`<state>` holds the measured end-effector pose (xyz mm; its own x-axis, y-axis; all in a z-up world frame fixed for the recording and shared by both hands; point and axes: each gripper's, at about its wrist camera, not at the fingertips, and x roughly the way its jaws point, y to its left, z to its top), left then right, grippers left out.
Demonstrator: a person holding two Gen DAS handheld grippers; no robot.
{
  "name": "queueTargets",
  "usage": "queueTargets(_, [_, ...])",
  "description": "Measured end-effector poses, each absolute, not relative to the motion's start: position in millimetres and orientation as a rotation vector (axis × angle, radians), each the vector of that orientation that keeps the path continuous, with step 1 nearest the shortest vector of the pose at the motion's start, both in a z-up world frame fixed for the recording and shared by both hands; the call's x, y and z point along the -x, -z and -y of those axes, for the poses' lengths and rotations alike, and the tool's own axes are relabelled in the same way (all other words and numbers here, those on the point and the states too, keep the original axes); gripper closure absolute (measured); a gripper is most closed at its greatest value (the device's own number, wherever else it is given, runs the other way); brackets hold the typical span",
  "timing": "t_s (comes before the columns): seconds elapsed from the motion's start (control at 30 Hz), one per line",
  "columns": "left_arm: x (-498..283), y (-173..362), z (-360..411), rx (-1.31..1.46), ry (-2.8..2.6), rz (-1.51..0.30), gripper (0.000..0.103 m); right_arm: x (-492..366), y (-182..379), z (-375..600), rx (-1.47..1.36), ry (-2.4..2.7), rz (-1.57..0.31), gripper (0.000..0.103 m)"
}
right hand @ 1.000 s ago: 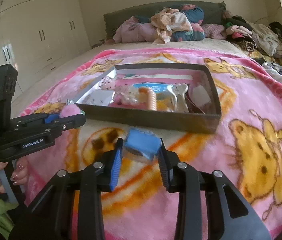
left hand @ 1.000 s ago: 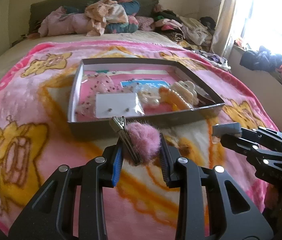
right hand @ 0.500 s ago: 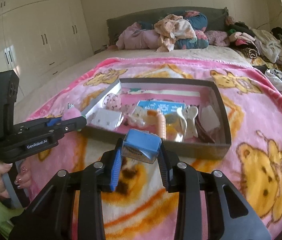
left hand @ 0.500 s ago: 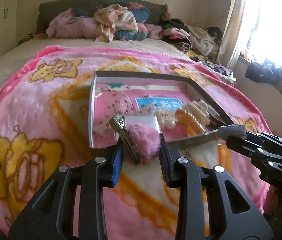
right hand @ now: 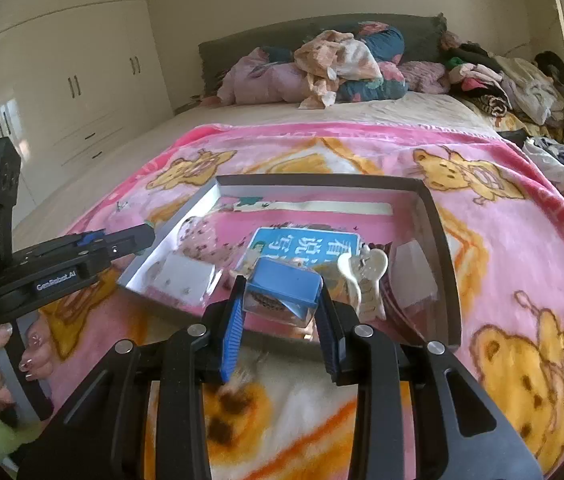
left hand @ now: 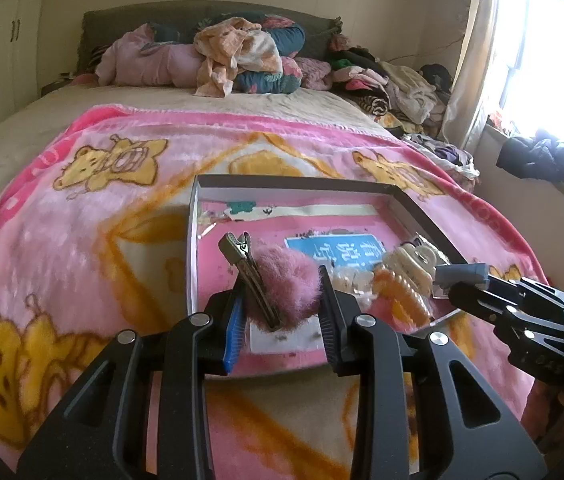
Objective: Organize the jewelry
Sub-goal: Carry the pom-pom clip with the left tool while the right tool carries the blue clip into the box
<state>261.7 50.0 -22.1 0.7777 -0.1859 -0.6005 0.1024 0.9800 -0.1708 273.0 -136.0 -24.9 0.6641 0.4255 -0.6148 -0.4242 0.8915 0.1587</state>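
Observation:
My left gripper [left hand: 282,304] is shut on a pink fluffy hair clip [left hand: 288,286] with a metal alligator clip, held over the near left part of the grey box [left hand: 294,182]. My right gripper [right hand: 279,304] is shut on a small clear case with a blue lid [right hand: 284,290], held over the box's near edge [right hand: 440,240]. The box holds a blue card [right hand: 306,246], an earring card [right hand: 185,276], a cream claw clip [left hand: 414,264], an orange beaded clip [left hand: 402,300]. The right gripper also shows in the left wrist view [left hand: 462,280], the left gripper in the right wrist view [right hand: 137,236].
The box lies on a pink bear-print blanket [left hand: 81,240] on a bed. Piled clothes and pillows [left hand: 233,56] lie at the headboard. A window [left hand: 554,60] is to the right, white wardrobes [right hand: 61,88] to the left.
Both grippers have moved forward and up with their loads, from in front of the box to over its near edge. Neither grip has changed.

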Motion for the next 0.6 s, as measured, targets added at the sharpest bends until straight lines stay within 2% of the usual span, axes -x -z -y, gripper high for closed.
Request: queueTargets(0.6, [-298.7,46.2,-41.2,0.122,0.164,-0.721,0.079,-318.4,42.8,127.9,0.002,-0.44,-0.734,0.071])
